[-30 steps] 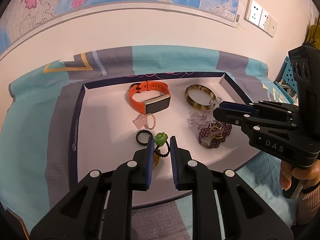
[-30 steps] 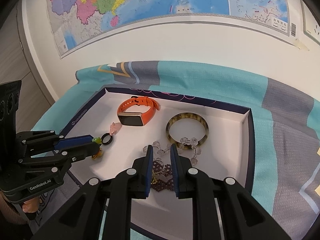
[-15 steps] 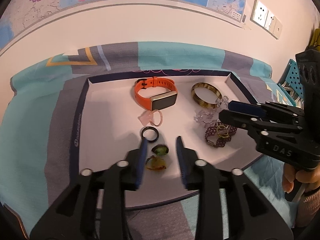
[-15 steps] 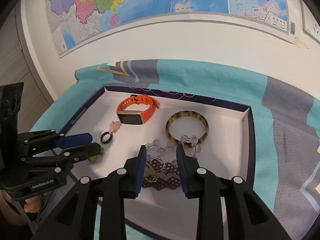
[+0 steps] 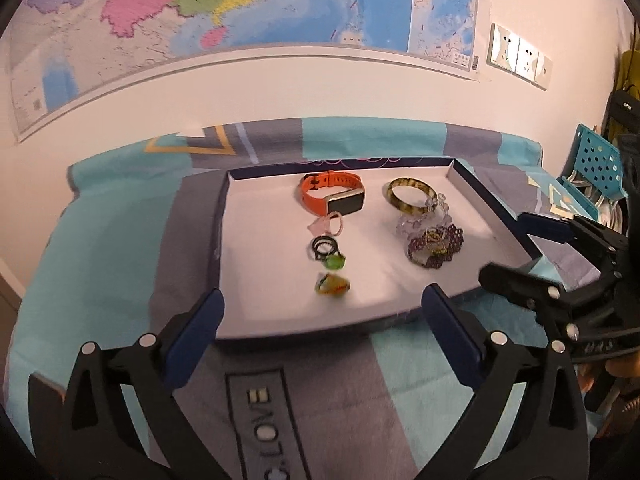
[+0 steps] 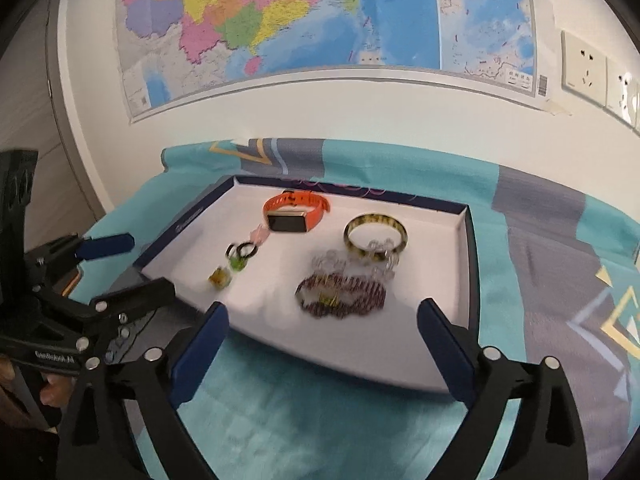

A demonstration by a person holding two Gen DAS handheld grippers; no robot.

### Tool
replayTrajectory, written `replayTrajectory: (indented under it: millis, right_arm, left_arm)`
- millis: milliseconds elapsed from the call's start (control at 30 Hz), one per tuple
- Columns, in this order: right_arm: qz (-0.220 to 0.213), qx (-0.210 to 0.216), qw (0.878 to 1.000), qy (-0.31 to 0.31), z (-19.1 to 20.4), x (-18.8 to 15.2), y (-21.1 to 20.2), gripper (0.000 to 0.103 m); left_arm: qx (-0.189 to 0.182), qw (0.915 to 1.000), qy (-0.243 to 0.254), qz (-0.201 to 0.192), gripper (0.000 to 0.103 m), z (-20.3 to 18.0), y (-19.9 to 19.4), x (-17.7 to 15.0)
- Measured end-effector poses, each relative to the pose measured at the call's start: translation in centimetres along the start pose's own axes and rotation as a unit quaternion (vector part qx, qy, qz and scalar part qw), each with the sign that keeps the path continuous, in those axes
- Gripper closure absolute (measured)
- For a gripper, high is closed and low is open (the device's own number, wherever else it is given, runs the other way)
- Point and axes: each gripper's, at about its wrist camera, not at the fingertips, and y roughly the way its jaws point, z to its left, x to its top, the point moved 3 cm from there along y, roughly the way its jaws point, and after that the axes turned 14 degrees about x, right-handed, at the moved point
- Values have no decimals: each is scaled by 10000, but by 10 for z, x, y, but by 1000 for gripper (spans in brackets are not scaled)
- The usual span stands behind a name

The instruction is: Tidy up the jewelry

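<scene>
A white tray with a dark blue rim (image 5: 224, 240) (image 6: 468, 248) lies on the cloth. In it lie an orange watch (image 5: 332, 196) (image 6: 296, 212), a tortoiseshell bangle (image 5: 412, 196) (image 6: 376, 236), a clear bead bracelet (image 5: 420, 220), a purple bead bracelet (image 5: 436, 244) (image 6: 344, 294), a pink ring (image 5: 326, 224), a black ring (image 5: 322, 246) (image 6: 242, 250), a green ring (image 5: 335, 261) (image 6: 237, 265) and an amber ring (image 5: 332, 285) (image 6: 219, 278). My left gripper (image 5: 324, 336) is wide open and empty, before the tray's near edge. My right gripper (image 6: 322, 344) is wide open and empty, also before the near edge.
A teal and grey patterned cloth (image 5: 120, 240) covers the table. A wall with a map (image 6: 300, 20) and sockets (image 5: 516, 60) stands behind. A blue perforated rack (image 5: 596, 160) stands at the right. The right gripper shows in the left wrist view (image 5: 560, 264).
Both grippers have opened wide and drawn back from the tray. The left one let go of the green ring, which now lies by the black ring; the right one released the purple bracelet.
</scene>
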Motion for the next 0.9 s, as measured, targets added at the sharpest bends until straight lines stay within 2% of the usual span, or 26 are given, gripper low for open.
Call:
replayTrajectory:
  millis: [200, 433, 900]
  right_arm:
    - [-50, -216, 9996, 147, 8, -19, -10, 7]
    - [-69, -448, 9987, 211, 11, -33, -22, 7]
    - [-61, -456, 9985, 294, 17, -39, -24, 7]
  left_arm:
    - [368, 9993, -18, -93, 6, 1, -16, -14]
    - [557, 9984, -118, -75, 6, 3, -22, -23]
    - [628, 9978, -203, -9, 6, 3, -28, -29]
